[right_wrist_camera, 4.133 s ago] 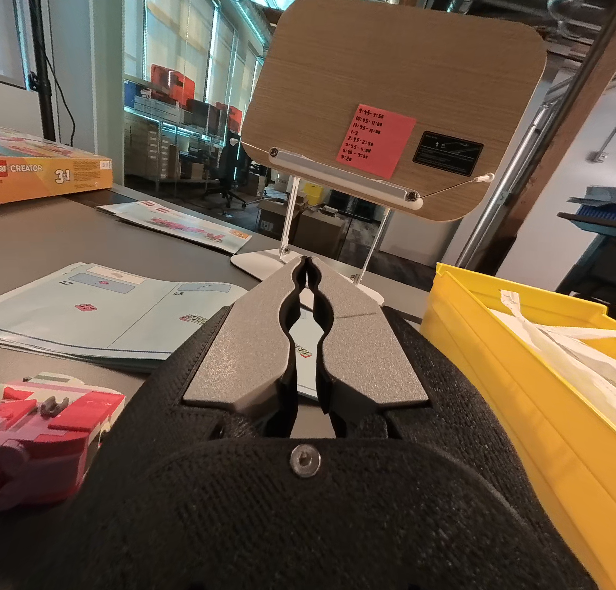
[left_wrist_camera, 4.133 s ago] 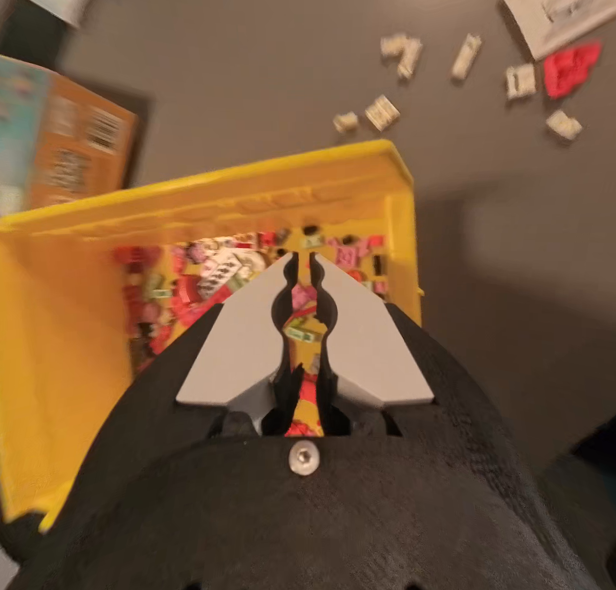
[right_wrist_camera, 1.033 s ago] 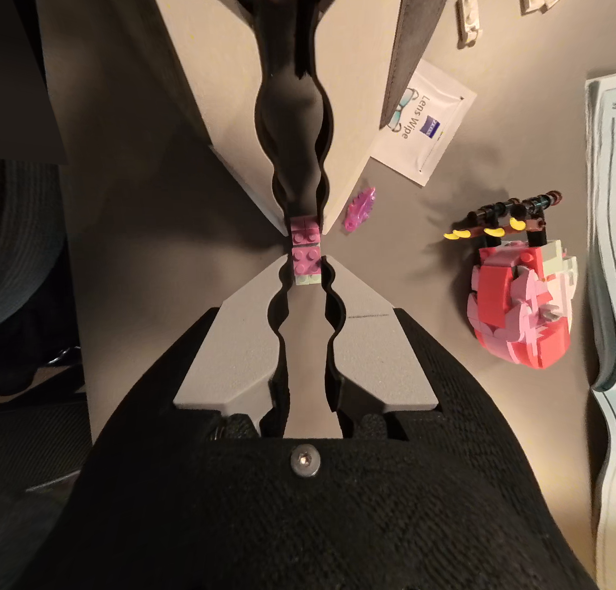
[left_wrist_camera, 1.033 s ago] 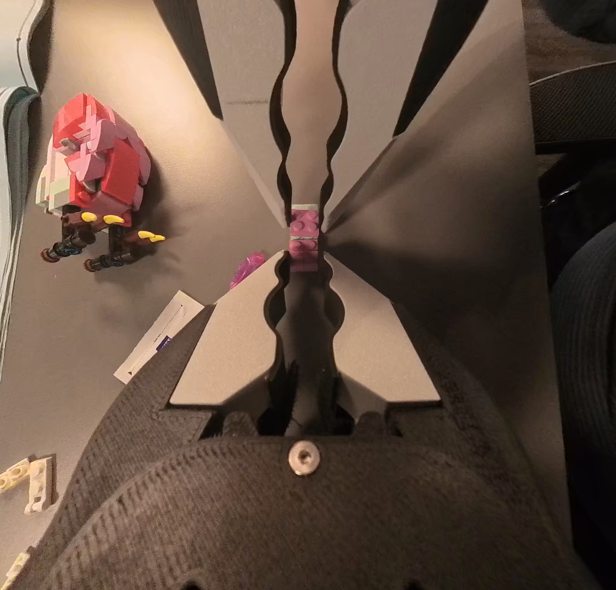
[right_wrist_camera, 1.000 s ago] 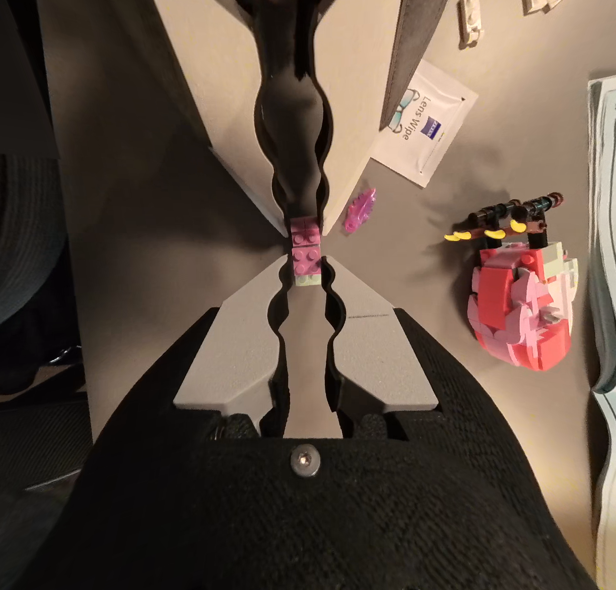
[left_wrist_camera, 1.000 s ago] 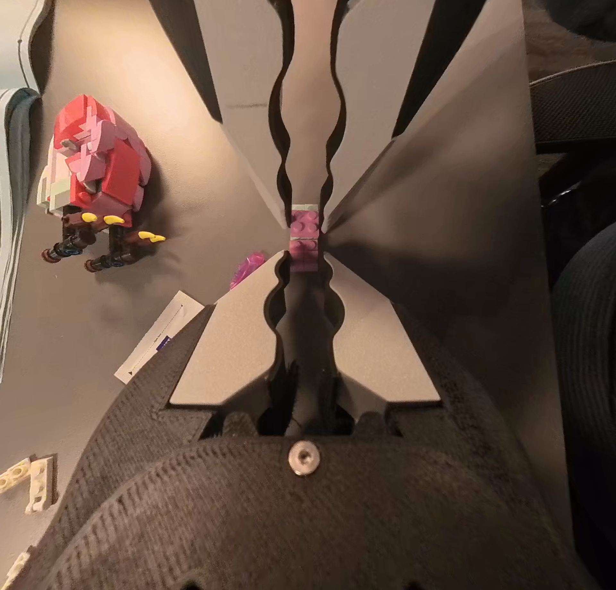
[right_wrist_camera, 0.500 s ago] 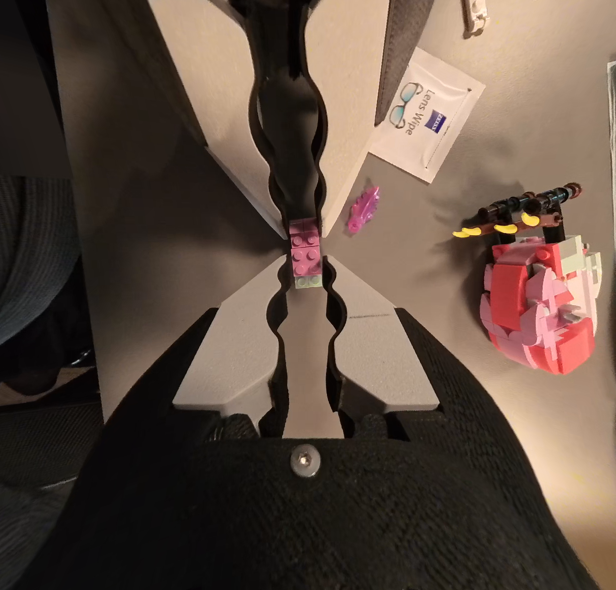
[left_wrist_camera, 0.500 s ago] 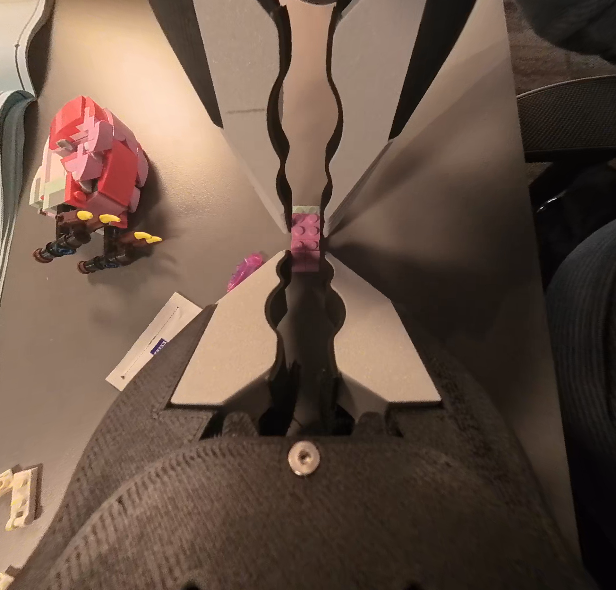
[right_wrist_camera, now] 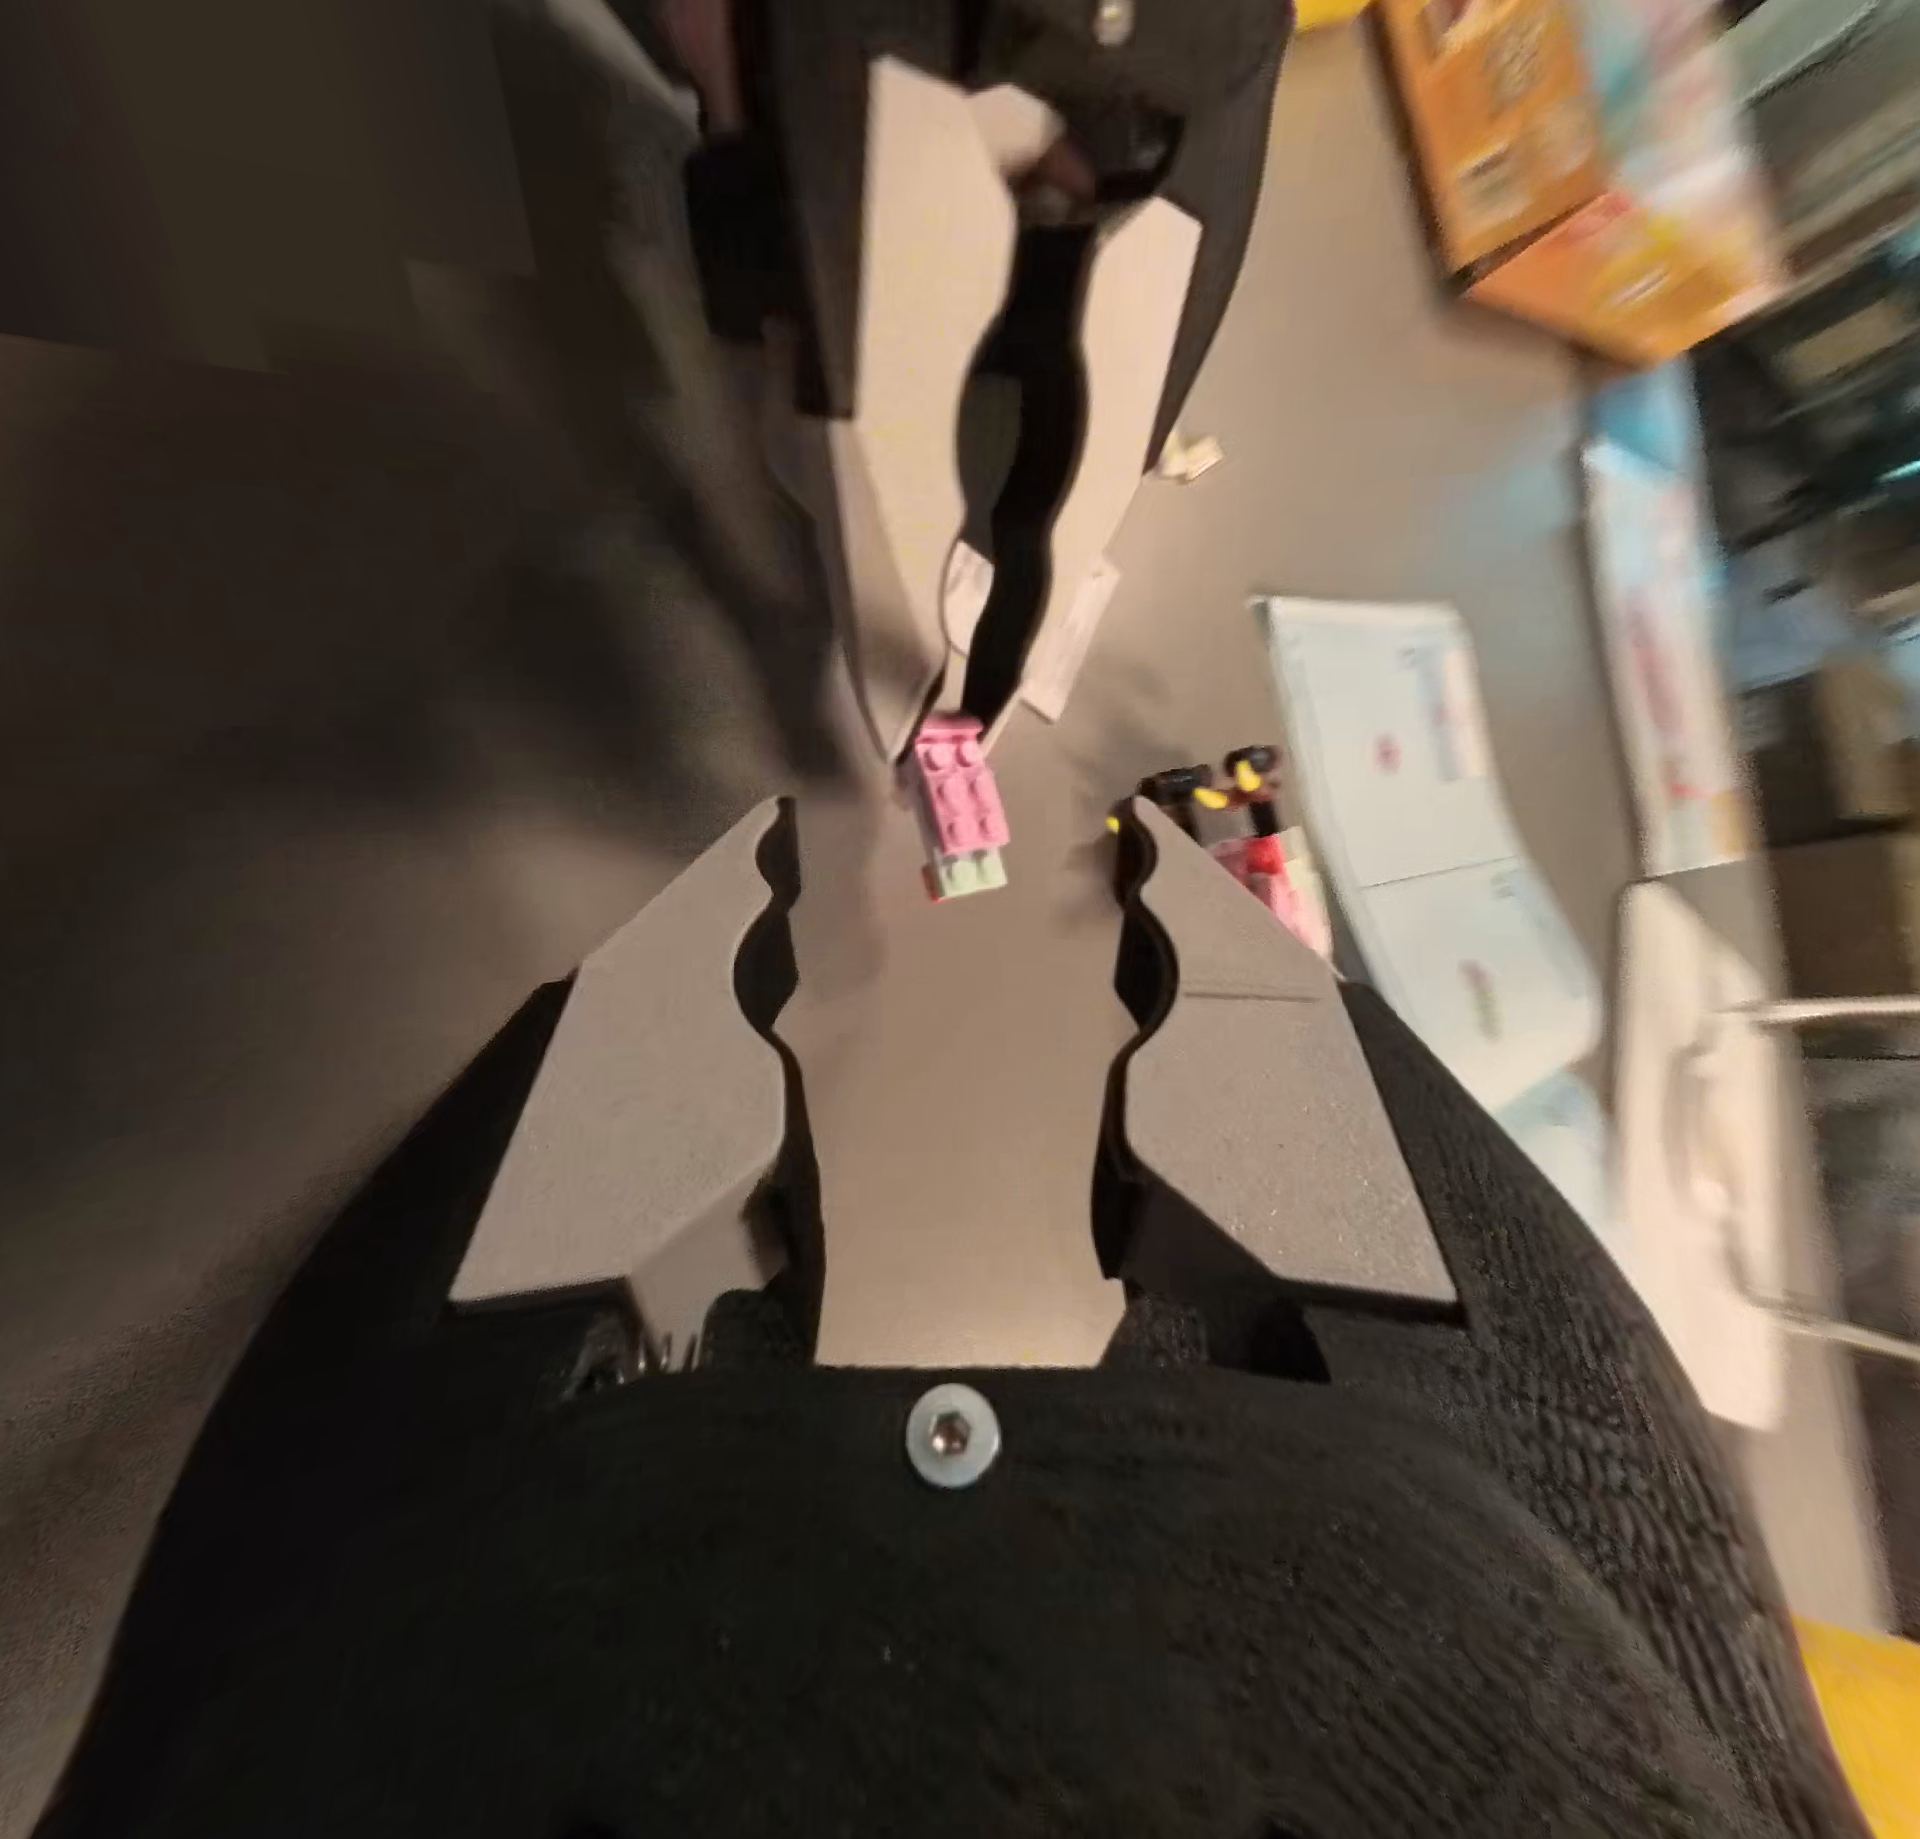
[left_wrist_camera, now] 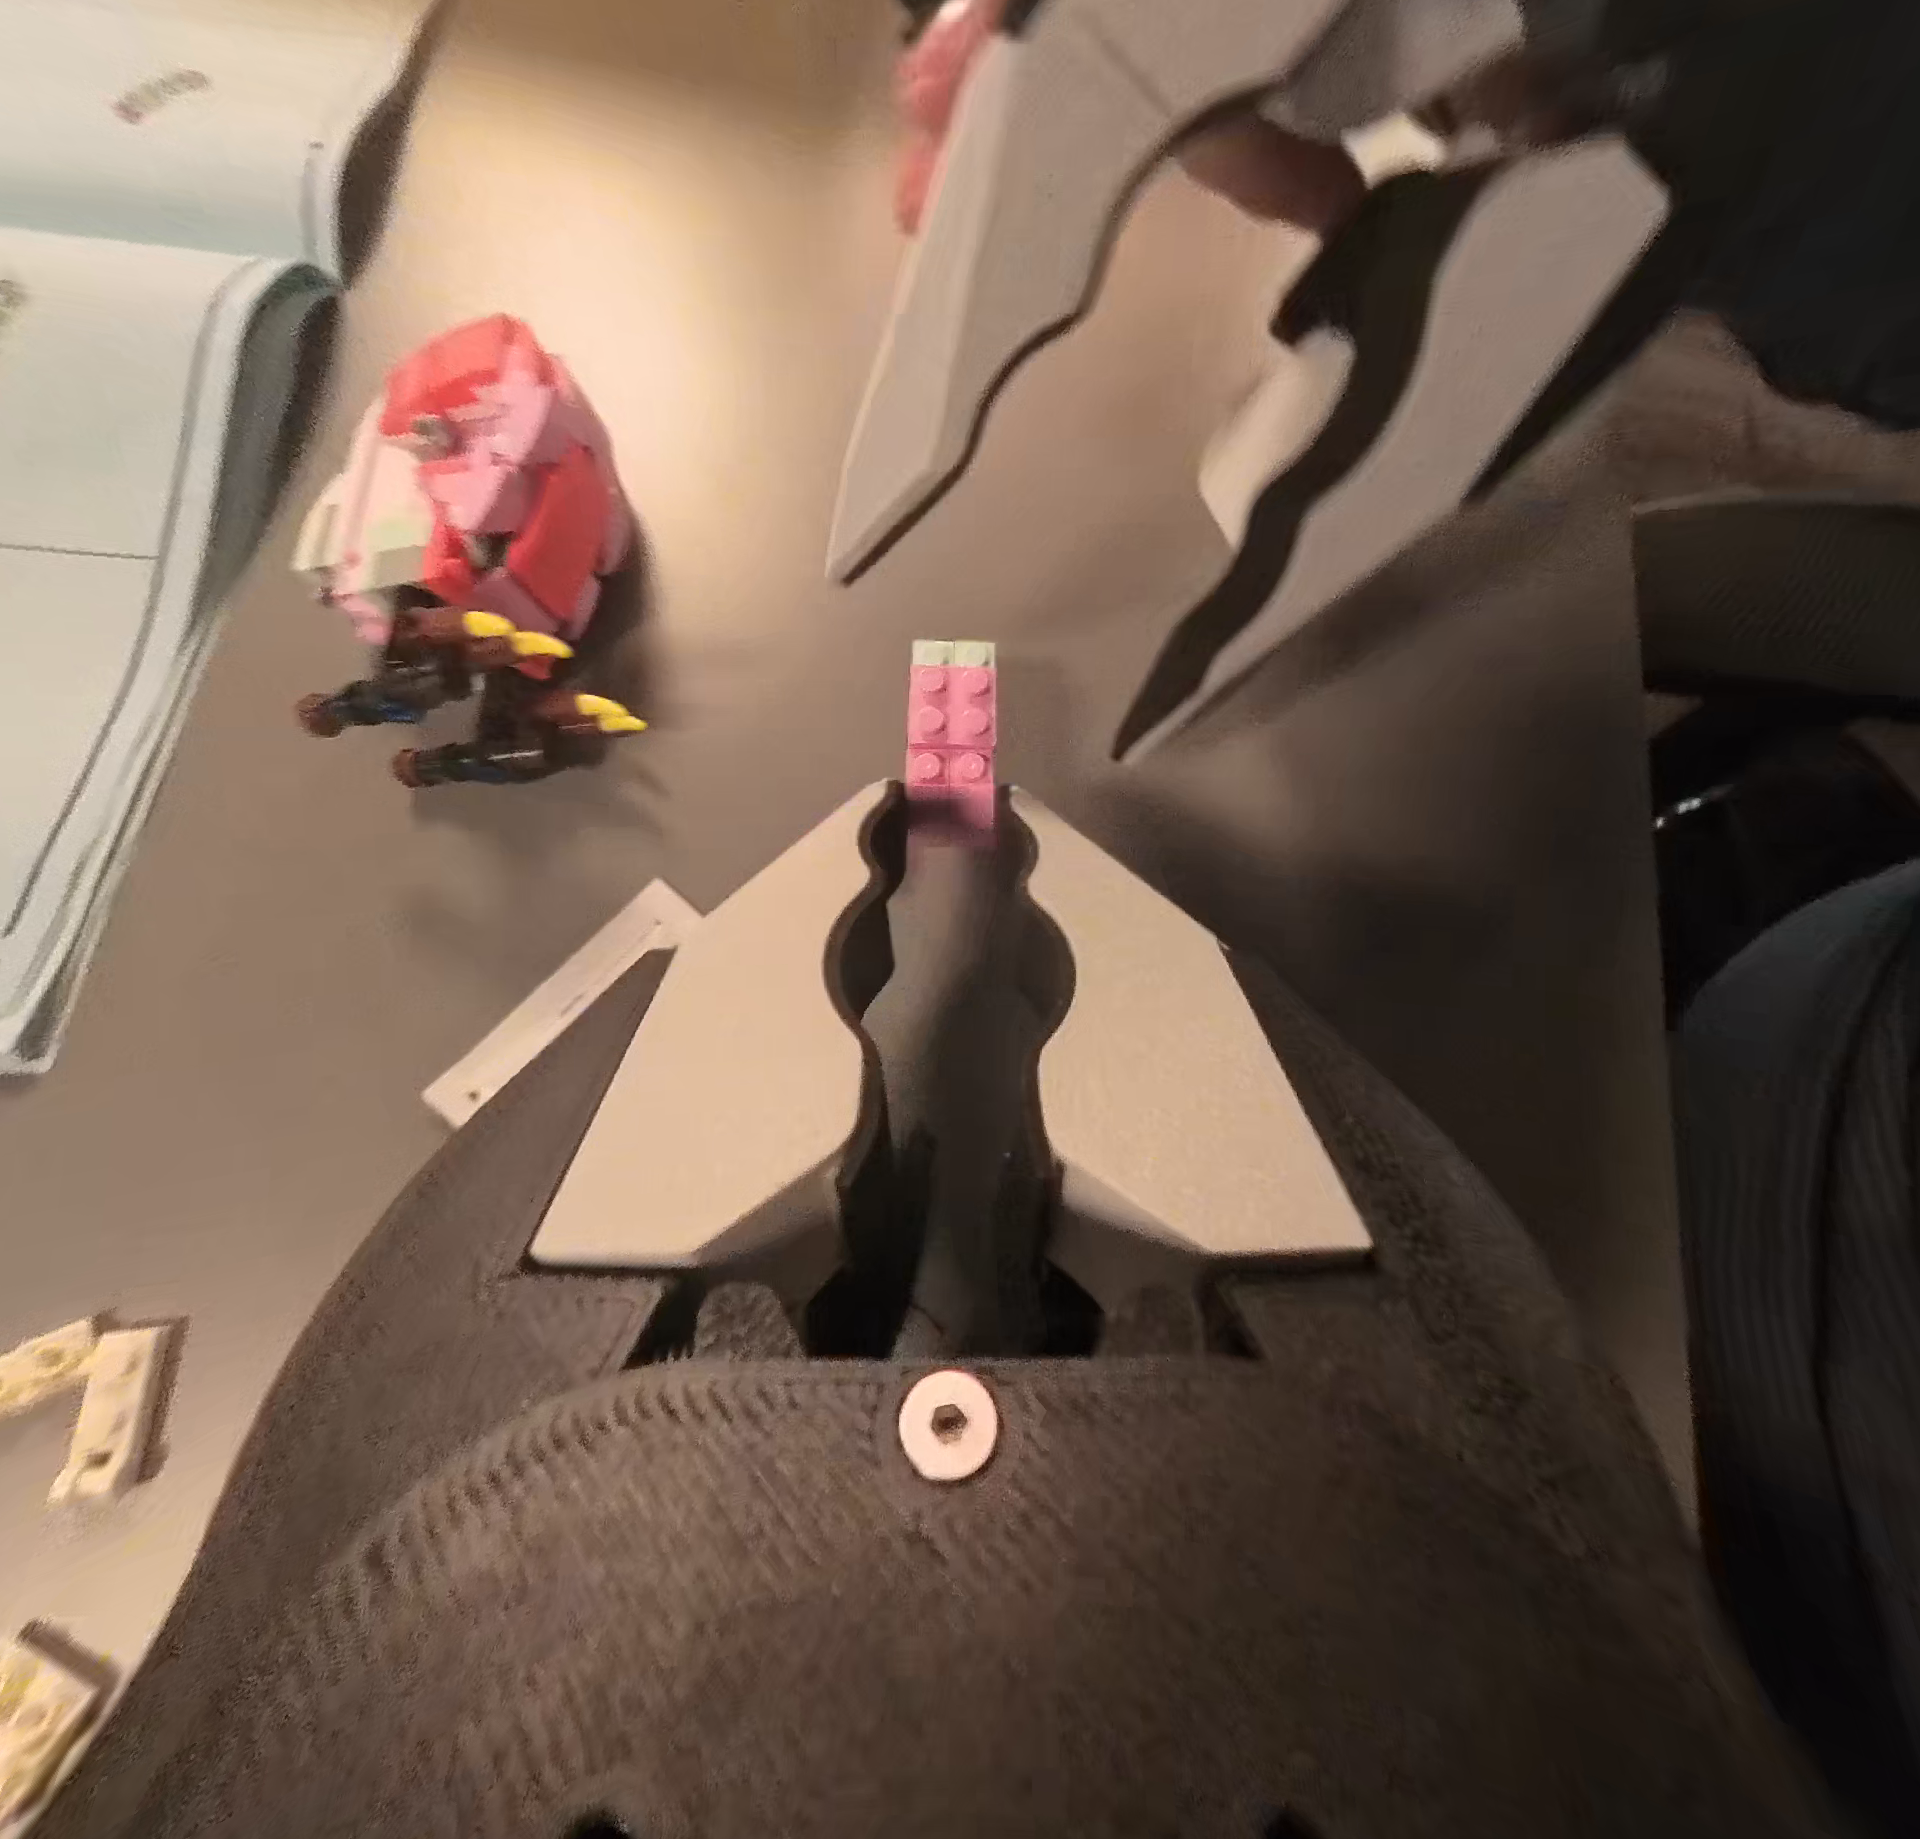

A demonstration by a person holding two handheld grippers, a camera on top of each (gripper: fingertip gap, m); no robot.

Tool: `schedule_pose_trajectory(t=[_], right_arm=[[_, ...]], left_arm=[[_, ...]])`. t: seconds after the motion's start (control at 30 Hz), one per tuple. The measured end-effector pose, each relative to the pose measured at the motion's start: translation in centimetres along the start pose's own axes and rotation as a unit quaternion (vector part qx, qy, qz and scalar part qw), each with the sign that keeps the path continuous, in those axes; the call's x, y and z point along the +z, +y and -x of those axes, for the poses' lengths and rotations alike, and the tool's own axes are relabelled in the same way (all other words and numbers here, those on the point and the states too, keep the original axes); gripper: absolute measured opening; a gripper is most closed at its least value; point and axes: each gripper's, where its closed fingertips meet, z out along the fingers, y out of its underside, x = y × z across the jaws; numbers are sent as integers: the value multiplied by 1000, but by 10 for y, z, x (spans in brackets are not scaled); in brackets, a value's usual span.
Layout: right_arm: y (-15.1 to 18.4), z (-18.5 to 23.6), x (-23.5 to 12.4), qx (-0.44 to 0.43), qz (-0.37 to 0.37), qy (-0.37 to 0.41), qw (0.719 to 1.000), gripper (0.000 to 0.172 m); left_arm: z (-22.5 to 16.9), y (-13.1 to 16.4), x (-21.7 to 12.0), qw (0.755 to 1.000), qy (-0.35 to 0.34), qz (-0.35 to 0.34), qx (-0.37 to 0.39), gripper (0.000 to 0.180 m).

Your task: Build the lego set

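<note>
Left wrist view: a grey tabletop (left_wrist_camera: 312, 958) is seen bearing an open pale-blue paper booklet (left_wrist_camera: 94, 418) and a red-and-pink brick-built figure with yellow claws (left_wrist_camera: 488, 542). Above it, a small pink studded brick stack with a pale-green end (left_wrist_camera: 953, 740) is pinched at its near end between the left gripper's (left_wrist_camera: 951, 813) fingertips. The right gripper (right_wrist_camera: 956, 833) is spread wide and empty, apart from the stack; because only the end is clamped, the stack could be levered loose or dropped.

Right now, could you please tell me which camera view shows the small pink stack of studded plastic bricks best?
The left wrist view: the pink brick stack is sharp and centred, clamped between the left gripper fingertips. The right wrist view shows it blurrier and tilted, beyond the open right gripper.
</note>
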Motion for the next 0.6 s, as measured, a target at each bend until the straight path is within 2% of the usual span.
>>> schedule_pose_trajectory(t=[0.07,0.17,0.27,0.4,0.5,0.6], right_arm=[[-1,-6,0,-64,1,69,996,64],[-2,-15,3,-173,26,165,971,61],[-1,-24,8,-260,61,231,935,44],[-4,-29,10,-291,63,272,915,31],[-8,-30,10,-306,59,293,904,14],[-8,-31,9,-322,62,304,894,11]], left_arm=[[7,-7,-7,1000,-10,-14,-22,16],[11,-17,-14,999,-16,-28,-42,16],[12,-21,-17,998,-17,-25,-48,16],[8,-22,-17,998,-11,-20,-51,16],[8,-22,-18,998,-9,-20,-59,16],[8,-24,-19,997,-4,-26,-68,16]])
